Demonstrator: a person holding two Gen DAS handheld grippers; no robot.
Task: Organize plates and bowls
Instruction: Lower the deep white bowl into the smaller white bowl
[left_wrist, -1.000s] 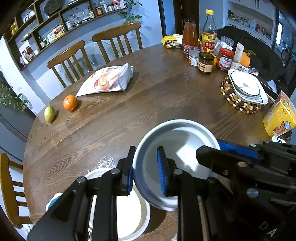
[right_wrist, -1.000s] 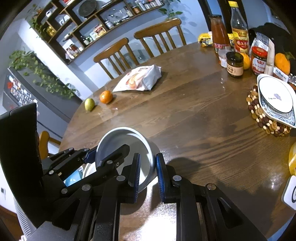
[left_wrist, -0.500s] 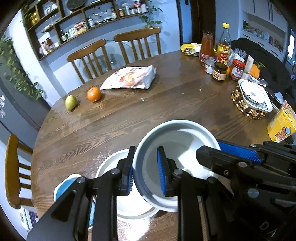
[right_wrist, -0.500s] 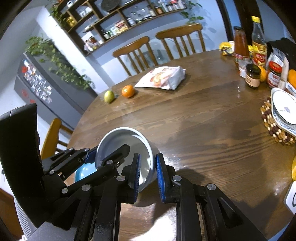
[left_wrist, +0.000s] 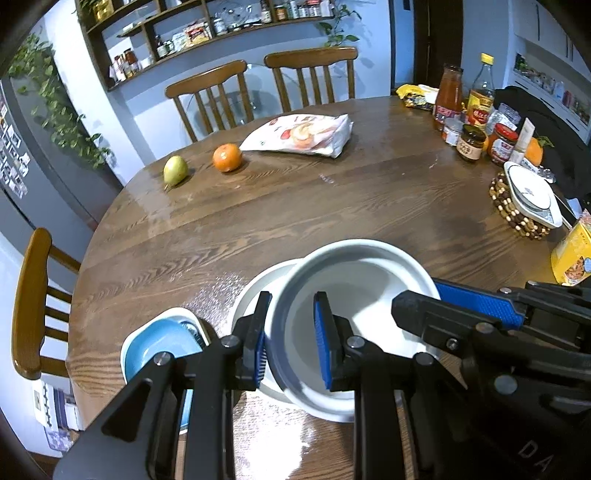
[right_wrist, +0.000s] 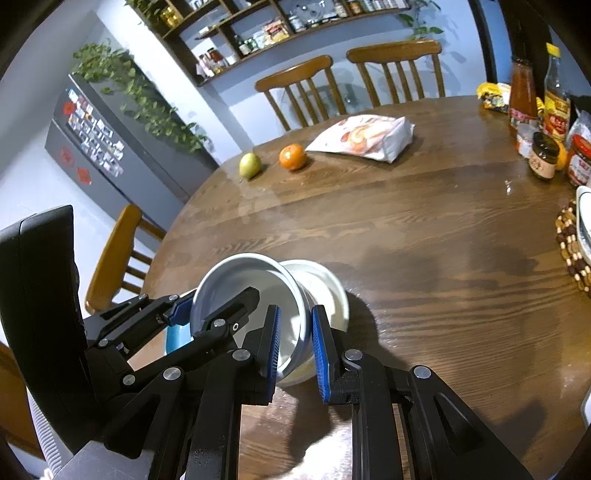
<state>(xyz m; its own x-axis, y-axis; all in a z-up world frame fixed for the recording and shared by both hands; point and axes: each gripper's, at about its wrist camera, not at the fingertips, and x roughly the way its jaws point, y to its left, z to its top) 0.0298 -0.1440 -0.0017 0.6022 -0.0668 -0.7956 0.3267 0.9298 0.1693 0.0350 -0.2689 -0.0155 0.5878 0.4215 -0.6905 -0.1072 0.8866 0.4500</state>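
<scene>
Both grippers hold one white bowl with a grey outside (left_wrist: 354, 306), tilted above a white plate (left_wrist: 258, 288) near the table's front edge. My left gripper (left_wrist: 291, 339) is shut on the bowl's left rim. My right gripper (right_wrist: 295, 347) is shut on its right rim; the bowl (right_wrist: 251, 291) and the plate (right_wrist: 328, 291) also show in the right wrist view. A blue bowl in a white square dish (left_wrist: 159, 343) sits left of the plate. Another white dish (left_wrist: 532, 195) rests on a beaded trivet at the far right.
A round wooden table (left_wrist: 332, 199) carries a pear (left_wrist: 175, 170), an orange (left_wrist: 227, 157), a snack bag (left_wrist: 303, 134), bottles and jars (left_wrist: 472, 118) at the back right and a yellow packet (left_wrist: 572, 254). Wooden chairs (left_wrist: 258, 85) stand behind and at the left.
Both grippers have risen and drawn back with the bowl. The bowl now hangs over the white plate, and the blue bowl in its dish has come into fuller view at the left.
</scene>
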